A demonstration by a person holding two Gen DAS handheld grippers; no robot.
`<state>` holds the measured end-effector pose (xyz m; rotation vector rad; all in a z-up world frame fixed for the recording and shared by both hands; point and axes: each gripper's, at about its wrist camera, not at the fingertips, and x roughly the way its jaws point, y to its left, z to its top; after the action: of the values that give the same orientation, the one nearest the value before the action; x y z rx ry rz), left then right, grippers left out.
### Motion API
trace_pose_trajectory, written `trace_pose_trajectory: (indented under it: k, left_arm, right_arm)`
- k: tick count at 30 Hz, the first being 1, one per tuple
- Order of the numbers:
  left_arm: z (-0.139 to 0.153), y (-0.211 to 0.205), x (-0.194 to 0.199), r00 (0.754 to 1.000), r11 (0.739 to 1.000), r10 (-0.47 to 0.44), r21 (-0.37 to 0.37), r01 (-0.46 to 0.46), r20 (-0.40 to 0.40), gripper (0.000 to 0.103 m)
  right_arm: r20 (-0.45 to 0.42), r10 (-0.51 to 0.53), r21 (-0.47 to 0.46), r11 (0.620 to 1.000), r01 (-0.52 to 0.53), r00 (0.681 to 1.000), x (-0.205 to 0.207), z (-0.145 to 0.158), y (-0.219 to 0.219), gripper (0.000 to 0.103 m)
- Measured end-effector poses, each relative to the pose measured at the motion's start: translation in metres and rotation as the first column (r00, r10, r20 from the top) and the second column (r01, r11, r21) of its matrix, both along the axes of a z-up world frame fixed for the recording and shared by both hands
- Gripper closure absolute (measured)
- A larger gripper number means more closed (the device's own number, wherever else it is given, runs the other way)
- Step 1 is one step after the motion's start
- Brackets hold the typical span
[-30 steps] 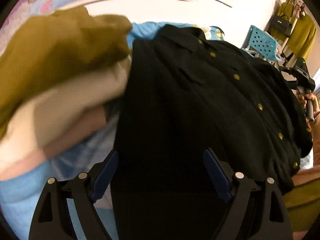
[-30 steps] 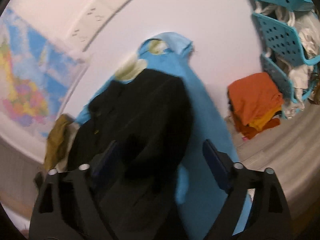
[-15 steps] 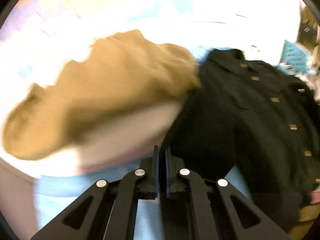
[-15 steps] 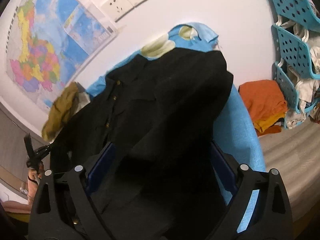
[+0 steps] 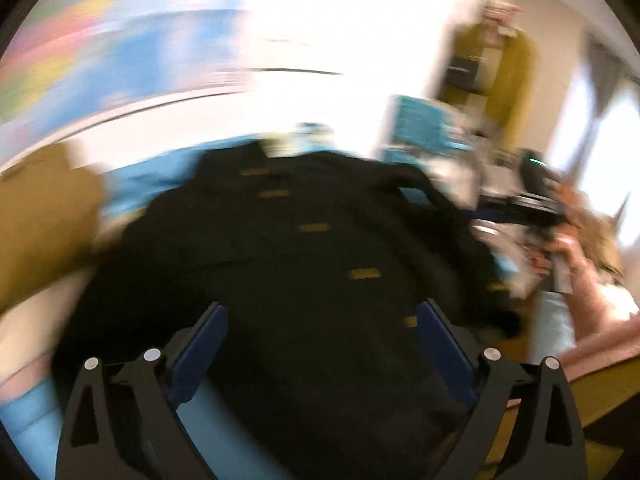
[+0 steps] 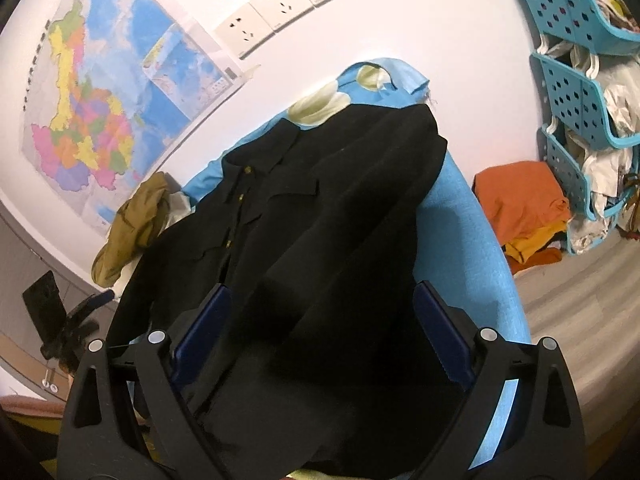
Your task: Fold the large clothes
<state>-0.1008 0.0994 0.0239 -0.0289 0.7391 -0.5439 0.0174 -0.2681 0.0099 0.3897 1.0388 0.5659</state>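
Now the black button-front shirt of heavy cloth lies face up ahead of both tools on the bright blue cloth cover, collar at the far end, hem nearest you. A second ago its right sleeve hung off the side; it now lies folded across the chest, directly ahead of your right tool, whose fingers stand wide apart above the cloth, gripping nothing. Your left tool was clamped shut half a second ago; its jaws are now opening, released over the shirt's lower front, nothing pinched between them. That view is badly blurred, so I cannot tell how the left sleeve sits. To the left of the left tool, the crumpled olive and cream garment lies beside the shirt. I judge the sleeve folds done or nearly so; the body fold comes next.
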Motion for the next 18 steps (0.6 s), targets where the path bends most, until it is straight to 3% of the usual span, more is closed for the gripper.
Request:
trace_pose_trajectory:
  k: [2, 5, 8, 10, 12, 15, 18]
  left_arm:
    - [-0.003, -0.034, 0.008, 0.991, 0.990, -0.132, -0.052, 0.131, -0.020, 0.010]
    - [-0.008, -0.093, 0.027, 0.953, 0.952, -0.298, -0.083, 0.293, -0.049, 0.010]
    - [-0.028, -0.144, 0.045, 0.920, 0.927, -0.374, -0.038, 0.372, -0.118, 0.012]
    - [-0.042, -0.167, 0.058, 0.896, 0.912, -0.408, -0.034, 0.409, -0.174, 0.026]
    - [-0.055, -0.186, 0.071, 0.866, 0.898, -0.432, -0.029, 0.439, -0.253, 0.077]
    - [-0.054, -0.185, 0.082, 0.872, 0.908, -0.413, -0.053, 0.414, -0.262, 0.081]
    - [-0.015, -0.141, 0.089, 0.907, 0.922, -0.378, -0.166, 0.350, -0.185, 0.087]
  right_arm:
    - [0.008, -0.006, 0.008, 1.000, 0.006, 1.000, -0.003, 0.001, -0.001, 0.011]
    - [0.001, -0.022, 0.030, 0.999, 0.022, 1.000, -0.004, -0.003, -0.005, 0.011]
    - [-0.010, -0.045, 0.051, 0.998, 0.045, 0.999, -0.005, -0.007, -0.011, 0.011]
    - [-0.009, -0.056, 0.061, 0.997, 0.056, 0.998, -0.006, -0.008, -0.015, 0.011]
    - [-0.011, -0.069, 0.073, 0.995, 0.069, 0.998, -0.007, -0.009, -0.019, 0.011]
    - [-0.008, -0.080, 0.079, 0.994, 0.080, 0.997, -0.004, -0.008, -0.023, 0.011]
    - [0.009, -0.081, 0.076, 0.994, 0.080, 0.997, 0.001, -0.003, -0.025, 0.011]
